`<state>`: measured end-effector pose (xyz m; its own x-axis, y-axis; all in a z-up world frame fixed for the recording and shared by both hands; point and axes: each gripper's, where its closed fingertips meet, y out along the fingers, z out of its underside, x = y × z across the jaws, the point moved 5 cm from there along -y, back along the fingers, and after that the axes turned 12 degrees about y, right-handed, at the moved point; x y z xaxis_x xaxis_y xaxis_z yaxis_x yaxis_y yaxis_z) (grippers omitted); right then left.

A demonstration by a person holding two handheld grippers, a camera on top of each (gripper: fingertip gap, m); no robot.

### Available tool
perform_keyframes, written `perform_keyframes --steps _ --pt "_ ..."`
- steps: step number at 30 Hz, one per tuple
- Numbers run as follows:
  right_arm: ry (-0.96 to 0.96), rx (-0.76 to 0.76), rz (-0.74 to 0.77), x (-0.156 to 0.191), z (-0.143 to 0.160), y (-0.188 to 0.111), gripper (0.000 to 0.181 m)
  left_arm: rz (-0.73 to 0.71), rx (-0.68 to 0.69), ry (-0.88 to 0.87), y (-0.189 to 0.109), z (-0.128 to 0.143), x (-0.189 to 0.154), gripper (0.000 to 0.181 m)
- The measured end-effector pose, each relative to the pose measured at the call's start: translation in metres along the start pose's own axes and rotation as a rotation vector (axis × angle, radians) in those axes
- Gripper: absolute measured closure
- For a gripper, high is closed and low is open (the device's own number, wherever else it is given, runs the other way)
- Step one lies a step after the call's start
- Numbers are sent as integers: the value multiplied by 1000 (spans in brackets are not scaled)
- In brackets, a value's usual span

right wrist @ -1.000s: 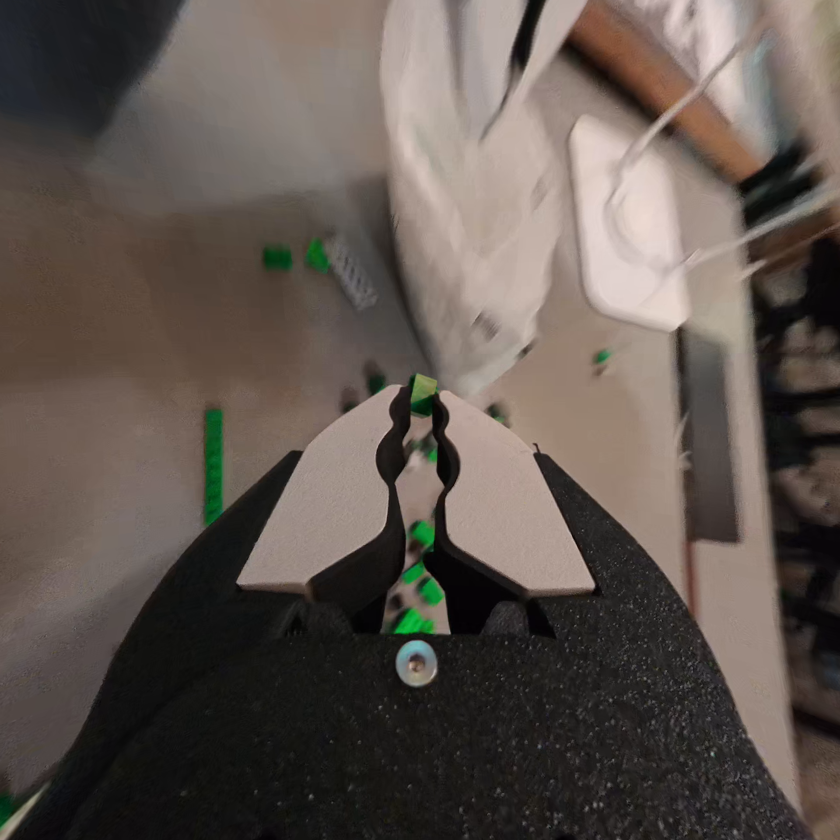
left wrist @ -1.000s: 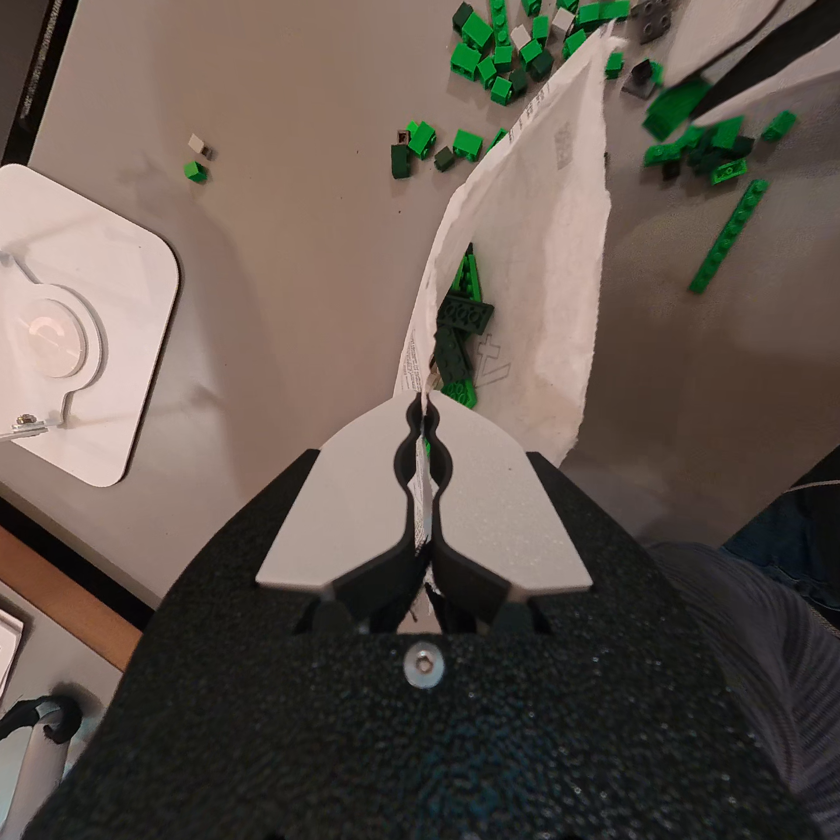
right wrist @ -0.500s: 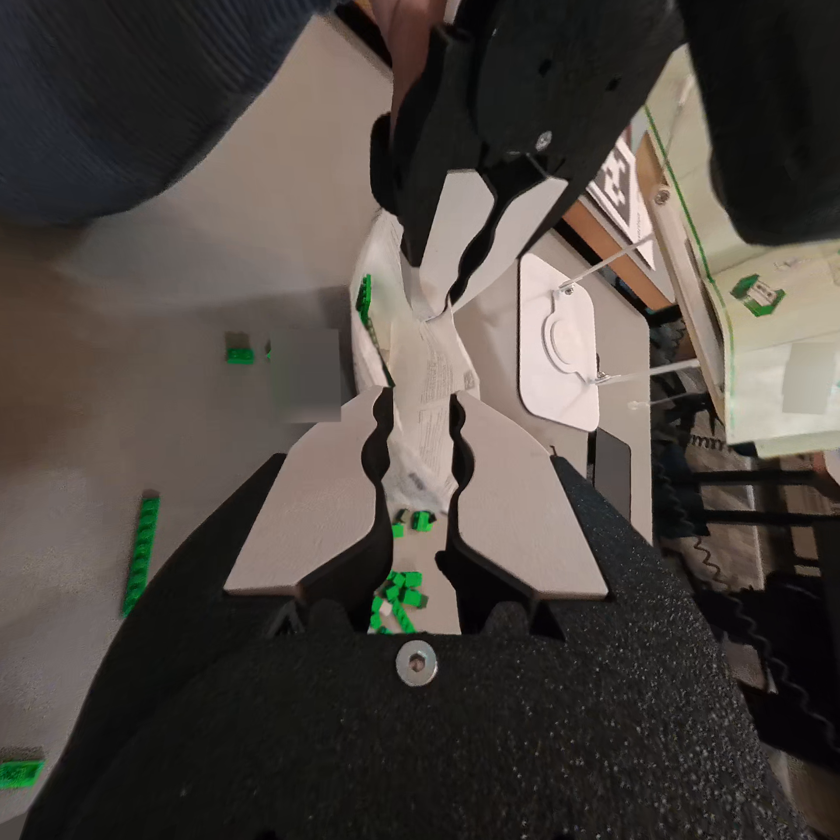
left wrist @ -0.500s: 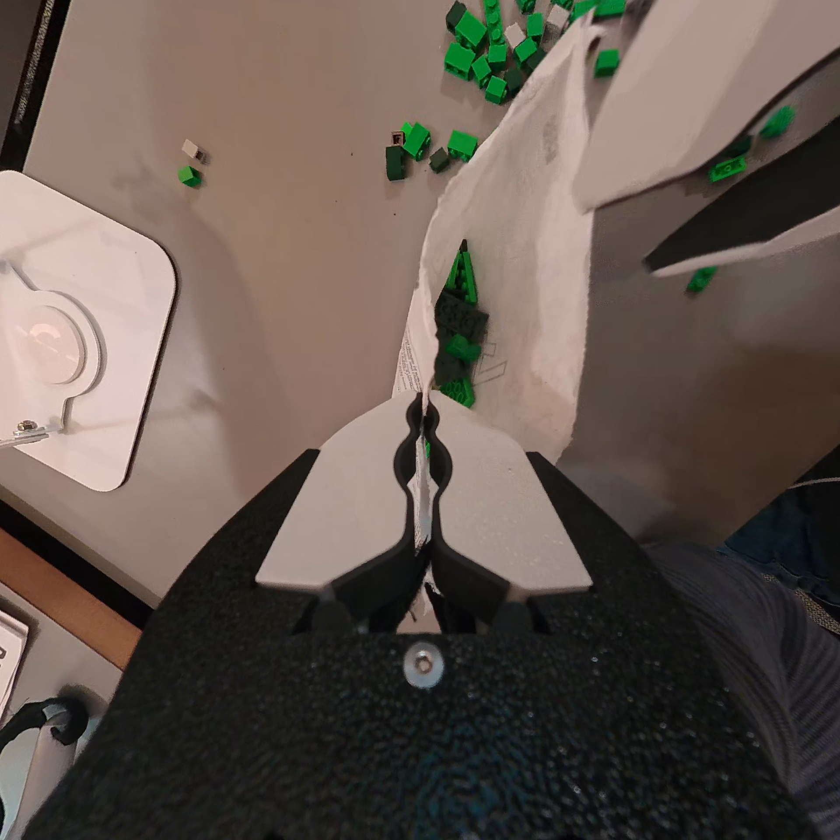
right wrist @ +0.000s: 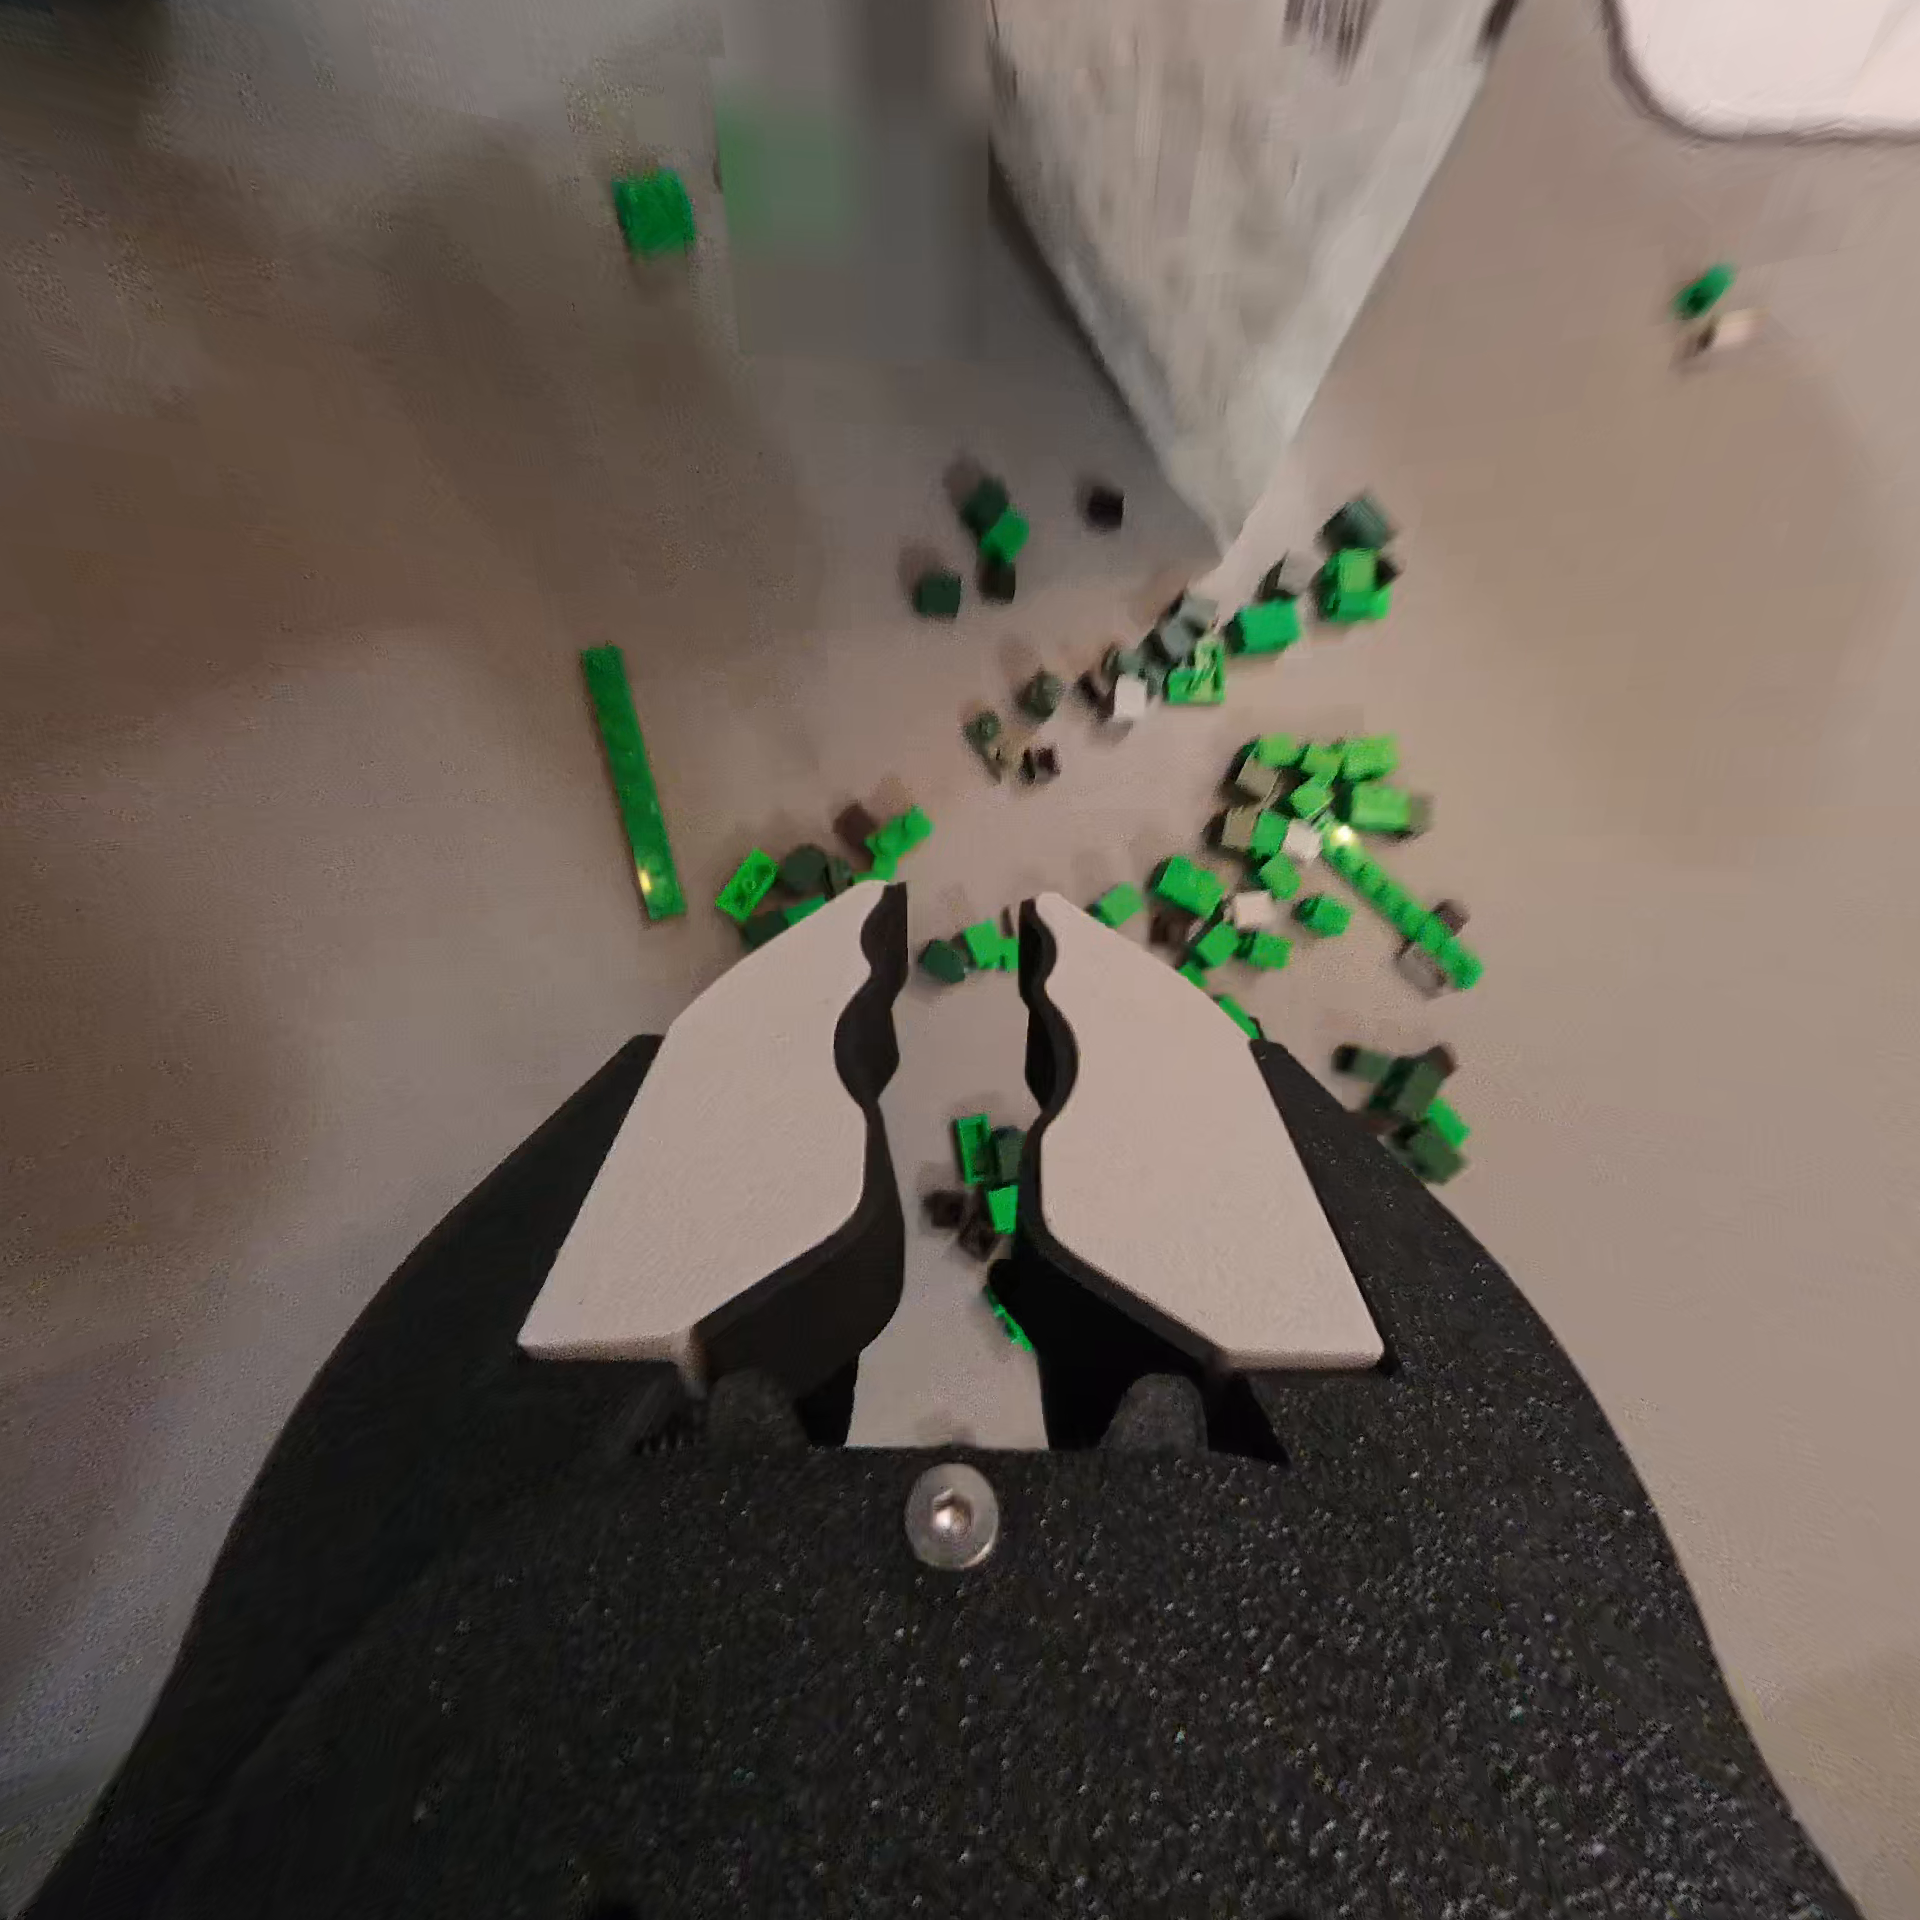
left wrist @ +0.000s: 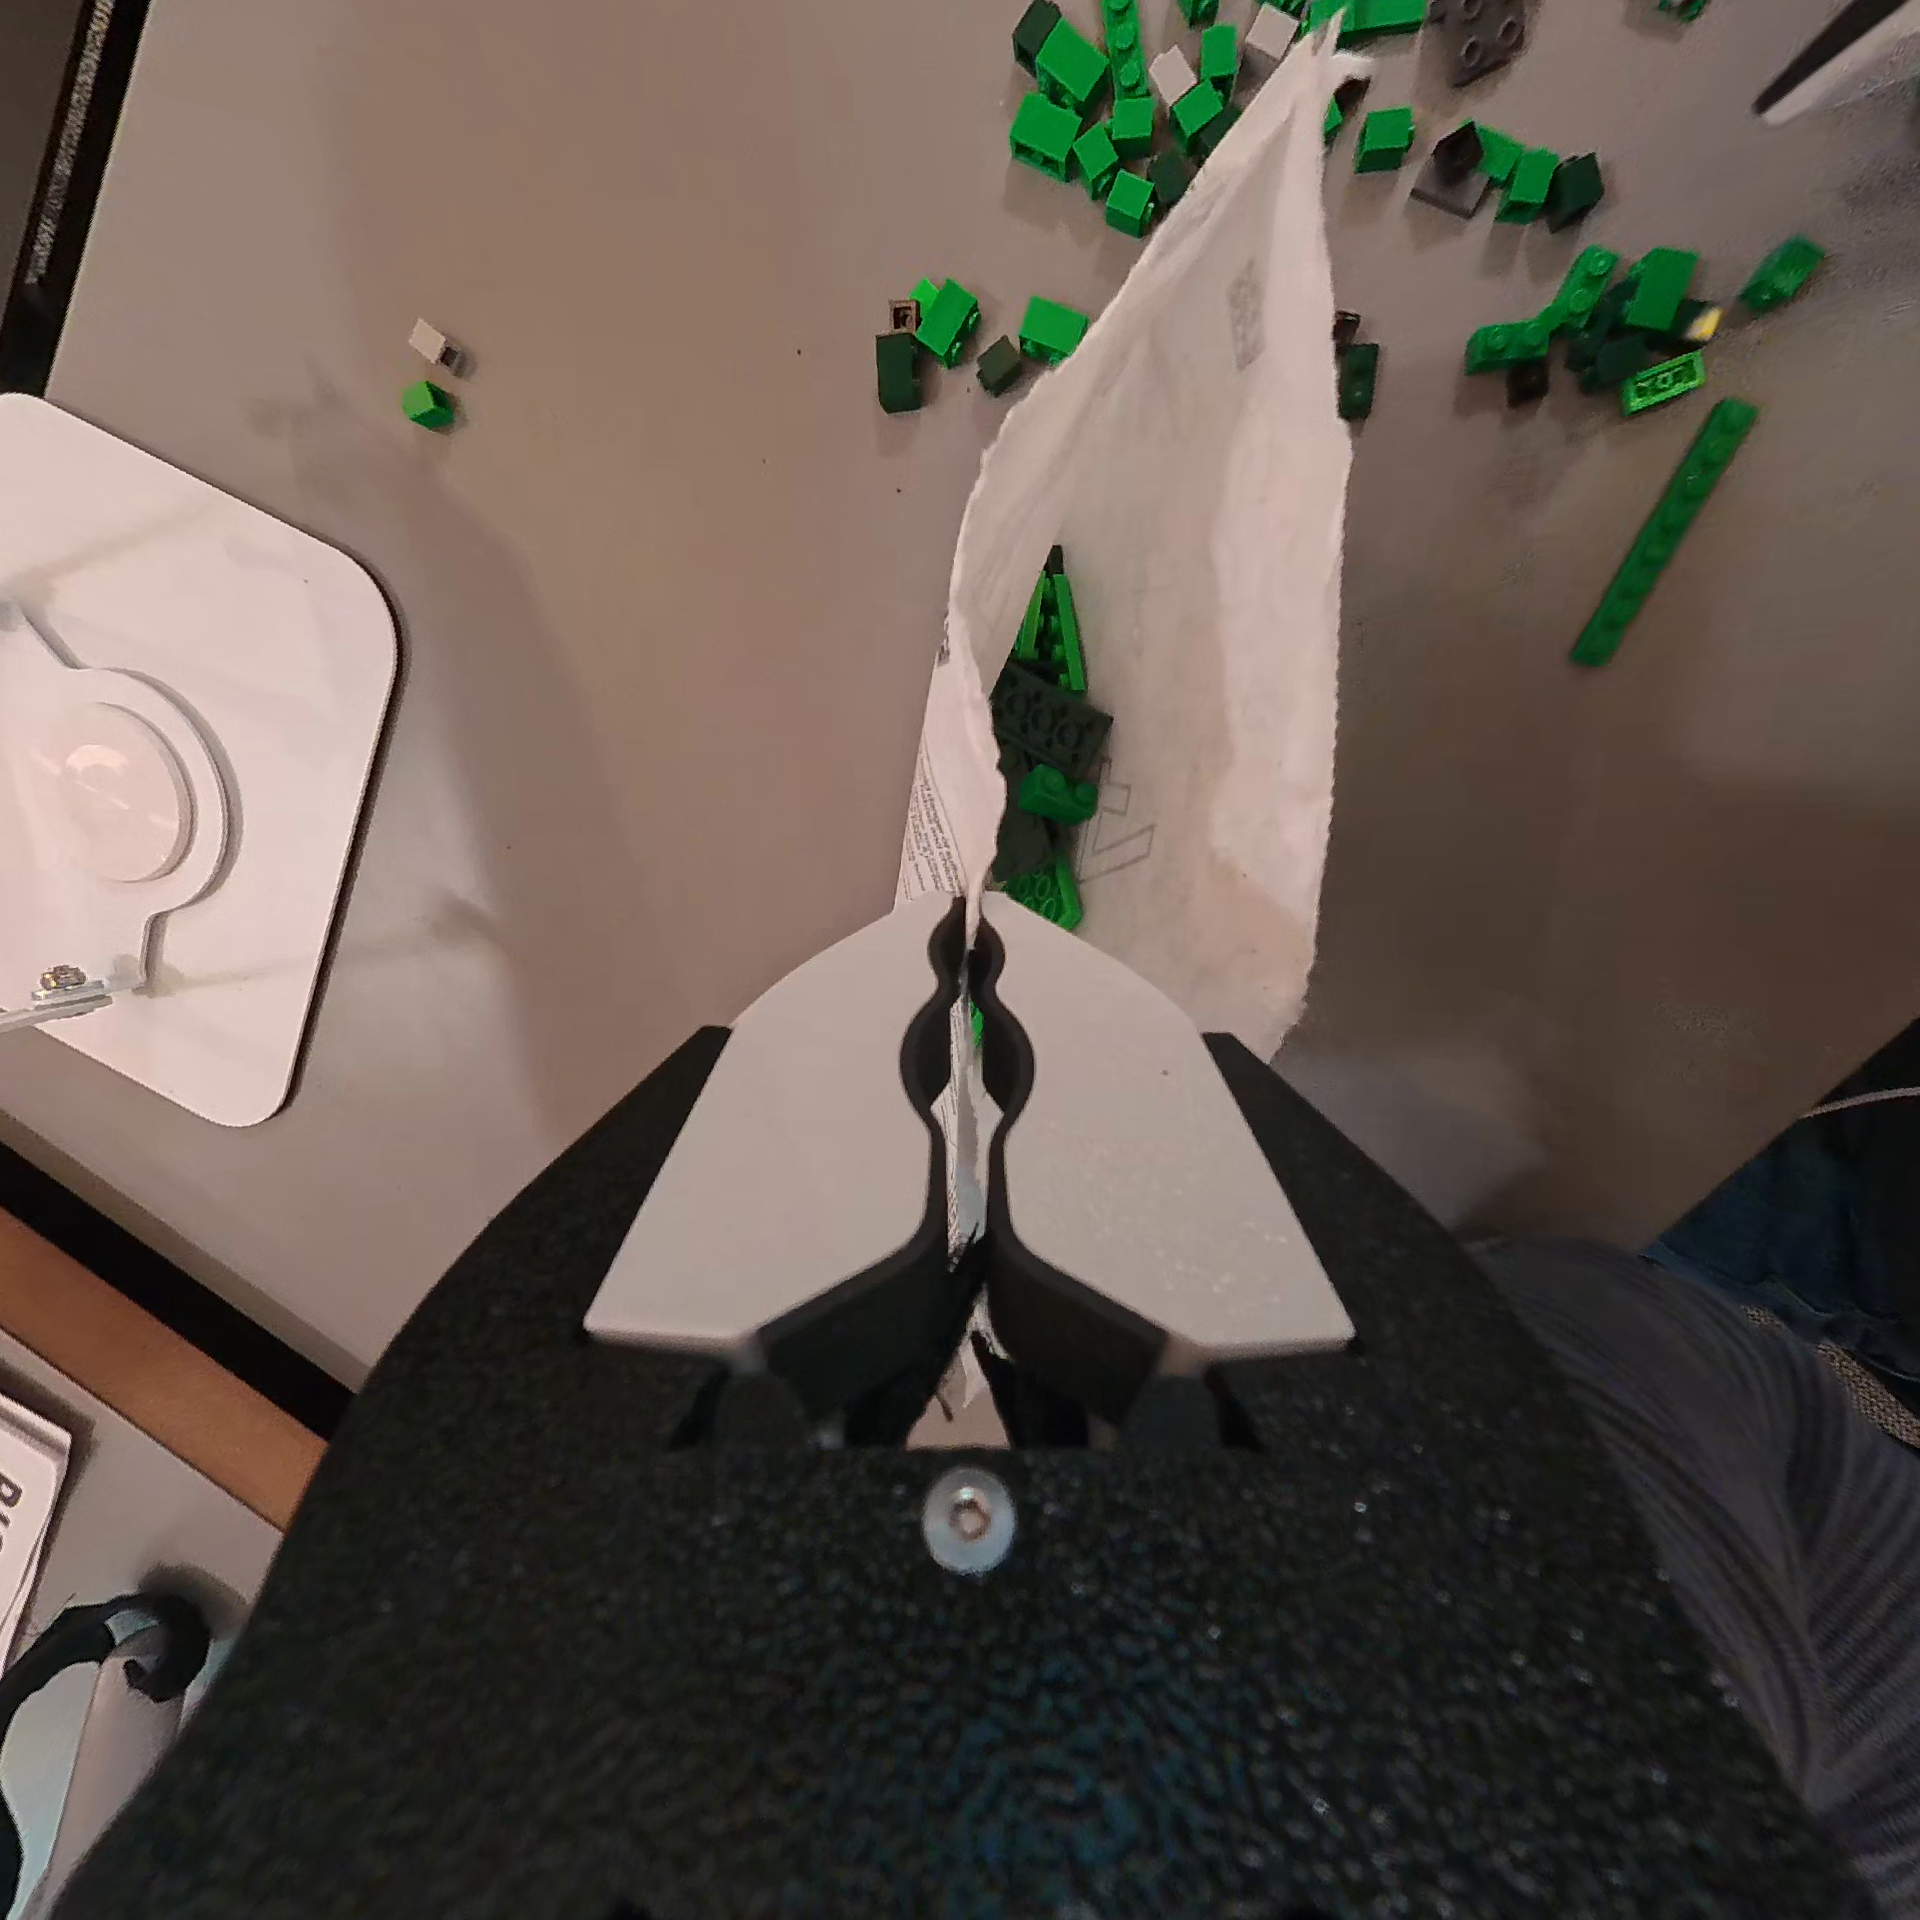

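Note:
My left gripper [left wrist: 977, 914] is shut on the torn edge of a white paper bag [left wrist: 1195, 520] and holds it up over the grey table [left wrist: 644, 312]. Several green bricks [left wrist: 1044, 769] lie inside the open bag. More green bricks [left wrist: 1101, 114] lie scattered on the table beyond it. My right gripper [right wrist: 961, 904] is open and empty, pointing down over scattered green bricks [right wrist: 1309, 800]. The bag [right wrist: 1216, 229] hangs blurred at the top of the right wrist view. A tip of the right gripper [left wrist: 1839, 52] shows in the top right corner of the left wrist view.
A long green plate [left wrist: 1662, 530] lies right of the bag; it also shows in the right wrist view [right wrist: 629, 779]. A white stand base [left wrist: 187, 748] sits at the table's left. A person's clothed leg [left wrist: 1714, 1507] is at the lower right.
My right gripper dropped its green brick, opened, and swung from the bag's mouth down over the scattered bricks. One more green brick lies in the bag. My left gripper has held still.

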<state>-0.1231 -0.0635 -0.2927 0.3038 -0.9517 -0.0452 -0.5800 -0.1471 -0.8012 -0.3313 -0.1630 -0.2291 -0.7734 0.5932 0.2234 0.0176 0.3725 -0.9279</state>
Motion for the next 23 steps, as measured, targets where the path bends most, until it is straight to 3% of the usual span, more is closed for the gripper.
perform_keyframes --steps 1,7,16,19,23 --pt "22 12 -20 -1 7 5 162 1 1 -1 0 0 0 181" --pt "51 36 -203 13 24 27 164 3 7 4 1 -1 0 181" --pt "-67 107 -199 17 32 36 170 8 6 7 2 -1 -1 181" --pt "-87 110 -193 16 28 30 170 9 3 6 1 -1 0 181" --pt "-168 -20 -117 10 -3 7 171 11 2 10 2 -2 -1 181"
